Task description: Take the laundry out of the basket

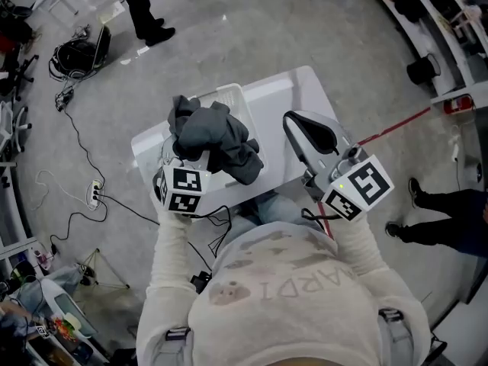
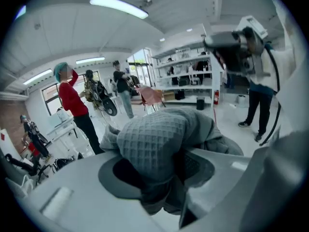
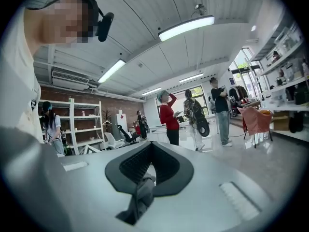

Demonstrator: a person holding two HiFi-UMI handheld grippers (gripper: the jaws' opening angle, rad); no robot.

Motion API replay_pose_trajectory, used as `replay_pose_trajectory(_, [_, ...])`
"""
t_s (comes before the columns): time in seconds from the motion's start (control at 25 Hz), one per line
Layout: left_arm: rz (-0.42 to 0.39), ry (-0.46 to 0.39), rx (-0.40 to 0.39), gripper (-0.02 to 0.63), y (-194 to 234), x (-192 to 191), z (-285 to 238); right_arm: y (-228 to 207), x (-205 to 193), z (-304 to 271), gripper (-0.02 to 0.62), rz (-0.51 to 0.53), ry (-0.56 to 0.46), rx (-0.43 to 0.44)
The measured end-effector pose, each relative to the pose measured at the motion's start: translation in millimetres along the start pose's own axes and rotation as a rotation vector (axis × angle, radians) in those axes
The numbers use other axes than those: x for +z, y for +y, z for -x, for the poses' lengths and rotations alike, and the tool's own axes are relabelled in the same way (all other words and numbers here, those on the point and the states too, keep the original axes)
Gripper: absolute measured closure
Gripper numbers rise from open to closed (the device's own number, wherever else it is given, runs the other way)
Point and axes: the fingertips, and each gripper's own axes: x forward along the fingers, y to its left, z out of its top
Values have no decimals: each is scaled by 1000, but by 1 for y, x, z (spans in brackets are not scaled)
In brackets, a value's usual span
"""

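A bundle of dark grey laundry (image 1: 216,137) hangs over the white basket (image 1: 236,91), which stands on a white table (image 1: 301,90). My left gripper (image 1: 193,158) is shut on this bundle at its near side. In the left gripper view the waffle-knit cloth (image 2: 154,144) fills the pads and spills over the left gripper (image 2: 164,178). My right gripper (image 1: 296,122) hovers over the table to the right of the basket, apart from the laundry. In the right gripper view the right gripper (image 3: 149,170) has its jaws together. A thin dark strip sits in their seam; what it is I cannot tell.
The table's right part lies under my right gripper. A red rod (image 1: 396,126) slants on the floor to the right, near a person's legs (image 1: 450,219). Cables and a power strip (image 1: 93,194) lie on the floor at left. Another person (image 1: 141,6) stands beyond the table.
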Motion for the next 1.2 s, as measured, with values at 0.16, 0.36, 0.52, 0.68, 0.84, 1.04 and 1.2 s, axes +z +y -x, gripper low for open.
replay_pose_trajectory(0.16, [-119, 151, -82, 387, -15, -35, -66, -24, -3, 16, 568, -5, 33, -66])
replay_pose_trajectory(0.36, [-193, 92, -46, 322, -16, -23, -71, -37, -10, 30, 568, -24, 49, -106])
replay_pose_trajectory(0.52, [169, -206, -5, 377, 11, 19, -16, -30, -9, 21, 568, -38, 38, -75])
replay_pose_trajectory(0.68, [581, -706, -32, 606, 55, 80, 97, 1, -1, 8, 568, -27, 12, -3])
replay_pose_trajectory(0.84, [594, -1022, -123, 606, 58, 115, 194, 44, 5, 10, 568, -2, -25, 52])
replay_pose_trajectory(1.04, [535, -1123, -219, 564, 23, 126, 249, 89, 8, 40, 568, -4, -85, 61])
replay_pose_trajectory(1.2, [432, -1047, -251, 603, -22, 127, 267, 117, 10, 63, 568, -14, -115, 108])
